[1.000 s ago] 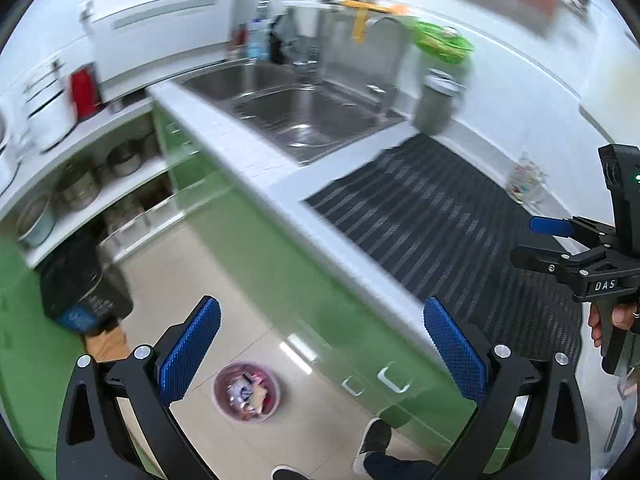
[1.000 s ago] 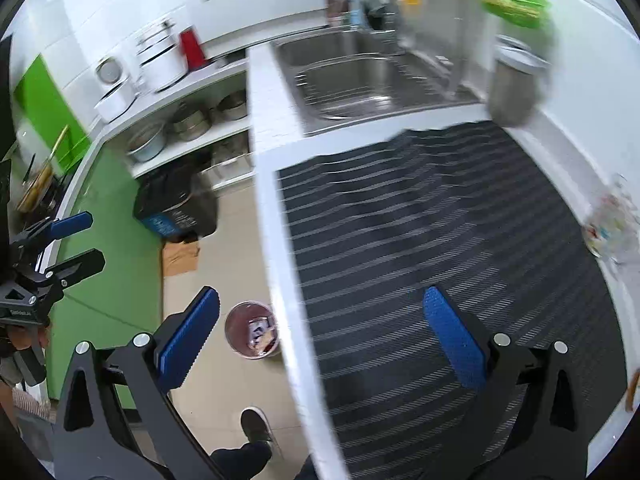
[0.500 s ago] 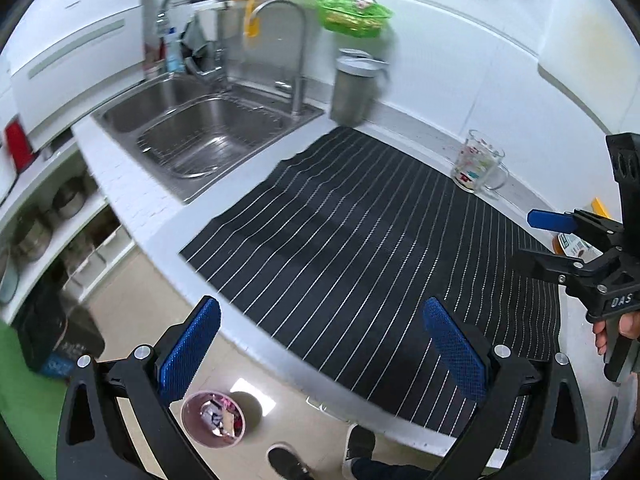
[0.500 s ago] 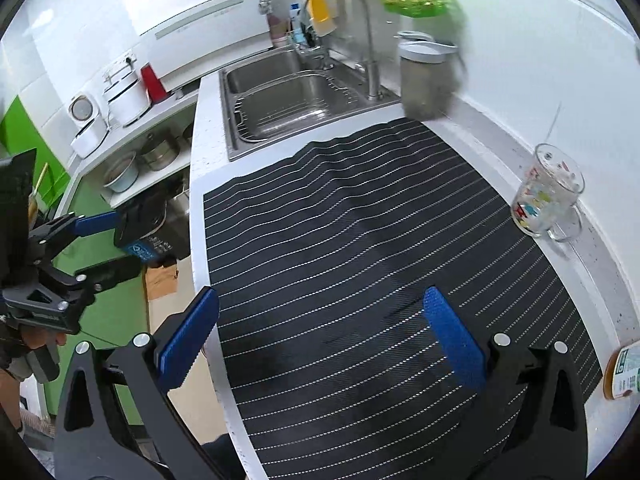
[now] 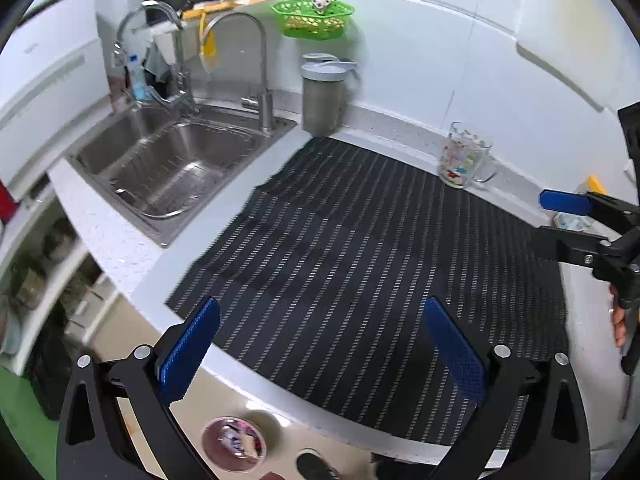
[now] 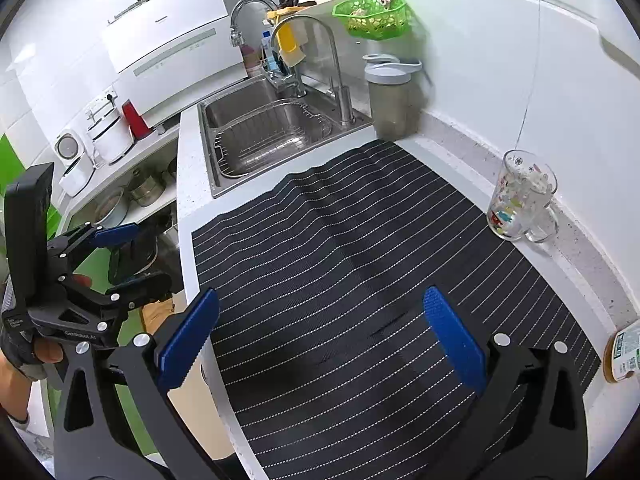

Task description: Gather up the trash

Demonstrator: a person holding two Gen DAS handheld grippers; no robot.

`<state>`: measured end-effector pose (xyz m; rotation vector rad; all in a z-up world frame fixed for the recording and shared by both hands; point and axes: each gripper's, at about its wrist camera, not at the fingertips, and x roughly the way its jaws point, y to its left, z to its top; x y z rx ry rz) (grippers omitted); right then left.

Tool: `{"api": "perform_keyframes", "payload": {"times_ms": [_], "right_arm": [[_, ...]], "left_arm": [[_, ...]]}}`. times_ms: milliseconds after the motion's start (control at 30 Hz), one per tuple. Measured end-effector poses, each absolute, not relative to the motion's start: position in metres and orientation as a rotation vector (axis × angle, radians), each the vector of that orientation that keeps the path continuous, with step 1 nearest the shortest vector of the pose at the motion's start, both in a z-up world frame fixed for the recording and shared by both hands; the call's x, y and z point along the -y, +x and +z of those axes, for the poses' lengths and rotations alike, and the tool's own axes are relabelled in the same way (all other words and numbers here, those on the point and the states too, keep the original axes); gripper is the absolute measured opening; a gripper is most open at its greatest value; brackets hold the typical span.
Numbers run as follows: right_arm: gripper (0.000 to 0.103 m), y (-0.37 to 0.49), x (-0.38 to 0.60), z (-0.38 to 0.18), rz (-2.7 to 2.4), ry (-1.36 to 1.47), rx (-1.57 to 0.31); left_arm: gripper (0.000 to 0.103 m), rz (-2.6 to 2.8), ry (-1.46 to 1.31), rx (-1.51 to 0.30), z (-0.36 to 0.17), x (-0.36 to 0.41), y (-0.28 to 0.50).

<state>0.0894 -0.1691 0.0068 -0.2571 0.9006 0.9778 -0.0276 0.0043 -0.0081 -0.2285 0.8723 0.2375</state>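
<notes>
We hold both tools, left (image 5: 320,344) and right (image 6: 320,336), spread and empty above the mat (image 6: 360,260); bin (image 5: 234,444) below, collecting unfinished.

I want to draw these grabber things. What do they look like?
Both are black frames with silver screws. The left gripper and right gripper each have two flat blue ridged pads. The left one shows small white lettering, and its hand wears a dark fingerless glove.
</notes>
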Motion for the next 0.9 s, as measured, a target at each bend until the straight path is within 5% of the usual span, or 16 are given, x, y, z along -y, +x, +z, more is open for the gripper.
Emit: {"api": "perform_keyframes", "payload": {"times_ms": [900], "right_arm": [[0.1,0.096,0.164,0.0,0.974,-0.263,-0.921]], "left_arm": [[0.097,0.243,-0.251,-0.889,-0.012,-0.008,-0.012]]}}
